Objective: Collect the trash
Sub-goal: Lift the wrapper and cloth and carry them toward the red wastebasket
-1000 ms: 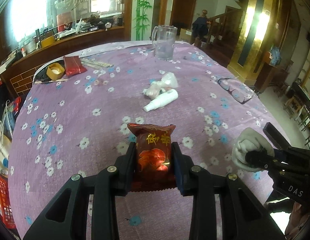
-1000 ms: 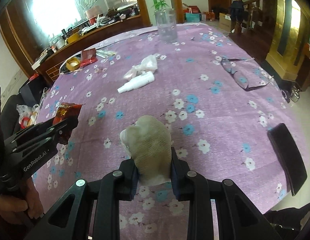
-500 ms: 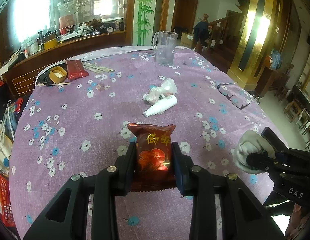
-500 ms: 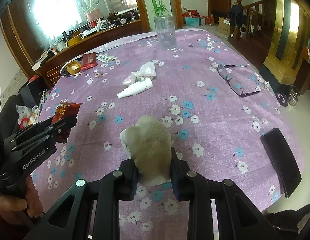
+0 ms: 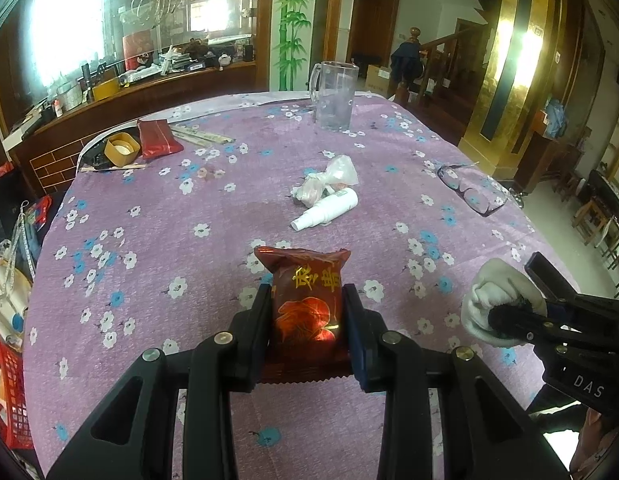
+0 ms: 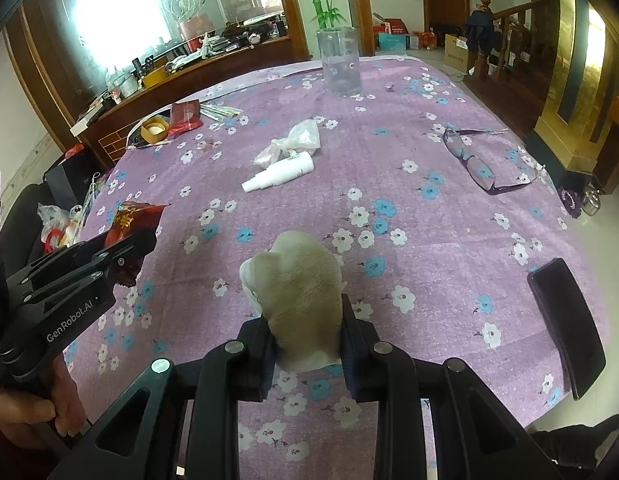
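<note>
My left gripper [image 5: 307, 312] is shut on a red snack packet [image 5: 305, 296] with gold lettering, held above the purple flowered tablecloth [image 5: 169, 240]. It shows at the left of the right wrist view [image 6: 129, 224]. My right gripper [image 6: 303, 328] is shut on a crumpled white-beige tissue wad [image 6: 297, 288], also seen at the right of the left wrist view [image 5: 497, 300]. A crumpled clear plastic bag [image 5: 329, 180] and a white spray bottle [image 5: 325, 210] lie mid-table.
A glass mug [image 5: 333, 94] stands at the far edge. Eyeglasses [image 6: 481, 160] lie right, a black phone [image 6: 565, 320] at the near right edge. A tape roll [image 5: 121, 148], red pouch [image 5: 157, 138] and chopsticks [image 5: 201, 134] sit far left. A red basket [image 5: 5, 392] stands beside the table.
Both grippers have pulled back and risen slightly from the table, each still holding its item. The table objects have not moved.
</note>
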Tool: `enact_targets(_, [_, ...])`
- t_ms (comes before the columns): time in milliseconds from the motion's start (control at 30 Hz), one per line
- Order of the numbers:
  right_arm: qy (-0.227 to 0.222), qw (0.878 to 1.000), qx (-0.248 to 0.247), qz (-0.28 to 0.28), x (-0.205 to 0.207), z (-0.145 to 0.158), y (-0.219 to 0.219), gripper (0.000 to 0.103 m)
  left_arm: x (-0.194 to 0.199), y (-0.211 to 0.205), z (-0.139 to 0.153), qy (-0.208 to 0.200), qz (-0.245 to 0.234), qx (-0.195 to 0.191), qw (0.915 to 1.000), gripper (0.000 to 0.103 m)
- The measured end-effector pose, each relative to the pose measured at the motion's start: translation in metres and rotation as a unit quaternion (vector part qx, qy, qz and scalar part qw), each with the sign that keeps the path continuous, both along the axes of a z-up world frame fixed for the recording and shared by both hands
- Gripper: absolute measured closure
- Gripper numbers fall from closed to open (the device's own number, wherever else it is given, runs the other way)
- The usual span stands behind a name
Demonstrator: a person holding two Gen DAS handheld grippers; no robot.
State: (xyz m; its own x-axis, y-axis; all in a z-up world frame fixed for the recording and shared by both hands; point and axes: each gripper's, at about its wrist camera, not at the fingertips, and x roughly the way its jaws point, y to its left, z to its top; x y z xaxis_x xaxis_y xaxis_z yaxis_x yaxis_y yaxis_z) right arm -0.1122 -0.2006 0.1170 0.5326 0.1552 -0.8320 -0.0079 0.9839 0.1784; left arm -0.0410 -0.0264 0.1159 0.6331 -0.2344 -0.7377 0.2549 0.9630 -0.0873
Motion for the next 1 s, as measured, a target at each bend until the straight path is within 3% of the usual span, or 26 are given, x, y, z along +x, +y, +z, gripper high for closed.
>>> enact_targets(1000, [0.008,1.0,-0.002,0.006,-0.0057,-0.0036,0.0018,0.074,-0.0045,-0.0049,-0.0026,0.003,0.003,0.003,1.0,0.07])
